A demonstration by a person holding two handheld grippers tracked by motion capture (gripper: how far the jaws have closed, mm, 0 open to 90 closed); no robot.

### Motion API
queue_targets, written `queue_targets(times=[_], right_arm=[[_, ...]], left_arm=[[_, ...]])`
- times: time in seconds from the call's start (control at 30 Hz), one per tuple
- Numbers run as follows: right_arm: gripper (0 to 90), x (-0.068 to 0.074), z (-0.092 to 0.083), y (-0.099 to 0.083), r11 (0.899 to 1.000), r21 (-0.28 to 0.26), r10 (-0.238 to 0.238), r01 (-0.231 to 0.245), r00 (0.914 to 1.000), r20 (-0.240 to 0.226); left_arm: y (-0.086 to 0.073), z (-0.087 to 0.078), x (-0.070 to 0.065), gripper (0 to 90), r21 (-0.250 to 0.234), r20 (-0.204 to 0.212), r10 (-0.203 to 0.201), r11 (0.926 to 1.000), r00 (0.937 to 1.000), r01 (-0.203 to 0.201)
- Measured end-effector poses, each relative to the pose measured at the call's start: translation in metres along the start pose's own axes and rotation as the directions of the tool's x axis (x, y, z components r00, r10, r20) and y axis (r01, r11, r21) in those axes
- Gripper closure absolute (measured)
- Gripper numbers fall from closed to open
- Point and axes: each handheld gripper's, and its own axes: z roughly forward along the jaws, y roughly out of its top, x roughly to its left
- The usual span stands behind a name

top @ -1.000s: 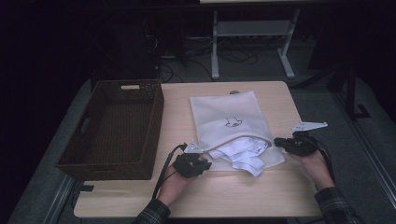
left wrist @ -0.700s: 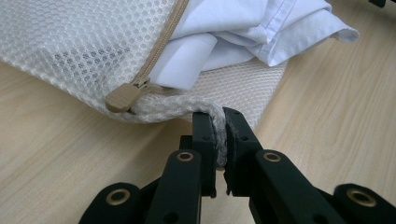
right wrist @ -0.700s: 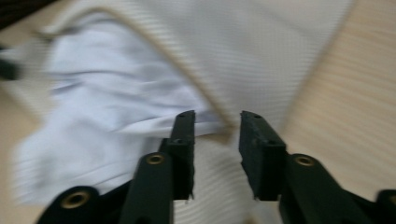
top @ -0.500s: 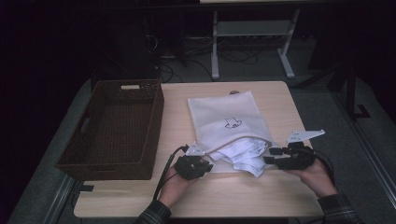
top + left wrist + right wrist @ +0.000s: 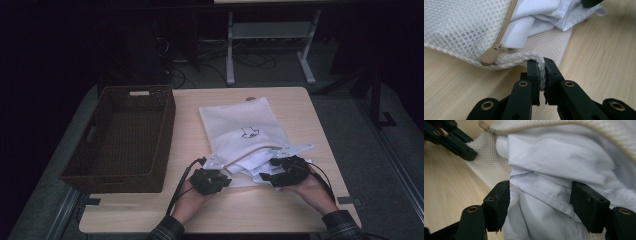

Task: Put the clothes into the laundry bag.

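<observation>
A white mesh laundry bag (image 5: pixel 242 130) lies on the table with its zipped mouth toward me. A white garment (image 5: pixel 250 165) spills out of that mouth. My left gripper (image 5: pixel 220 177) sits at the bag's near left corner, shut on the mesh hem (image 5: pixel 541 72) just beside the tan zipper pull (image 5: pixel 487 58). My right gripper (image 5: pixel 270 176) is at the mouth from the right. Its jaws have just been opening and now straddle a fold of the garment (image 5: pixel 544 195) without pressing it. The left gripper (image 5: pixel 451 141) appears at the top left of the right gripper view.
A dark wicker basket (image 5: pixel 165 115) stands empty on the left half of the wooden table (image 5: pixel 260 210). The table's near edge lies just under my hands. Desk legs and cables are on the floor beyond the far edge.
My right gripper has moved left from near the table's right edge to the bag's mouth, and its jaws have opened around the garment. The left gripper has kept its hold in place.
</observation>
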Motion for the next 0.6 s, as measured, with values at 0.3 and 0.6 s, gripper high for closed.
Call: queue_targets(times=[0.3,0.6], right_arm=[[60.8,0.0039,0.0111,-0.0025,0.998,0.067,-0.018,0.012,0.9959,0.088],[80.6,-0.0002,0.0044,0.0055,1.0,0.004,0.007,-0.008,0.9982,0.059]], left_arm=[[0.0003,0.0007,-0.0015,84.7,0.003,0.001,0.007,1.0,1.0,-0.007],[0.0009,0.0015,-0.0018,85.5,0.008,0.01,0.008,0.9999,0.9999,-0.008]])
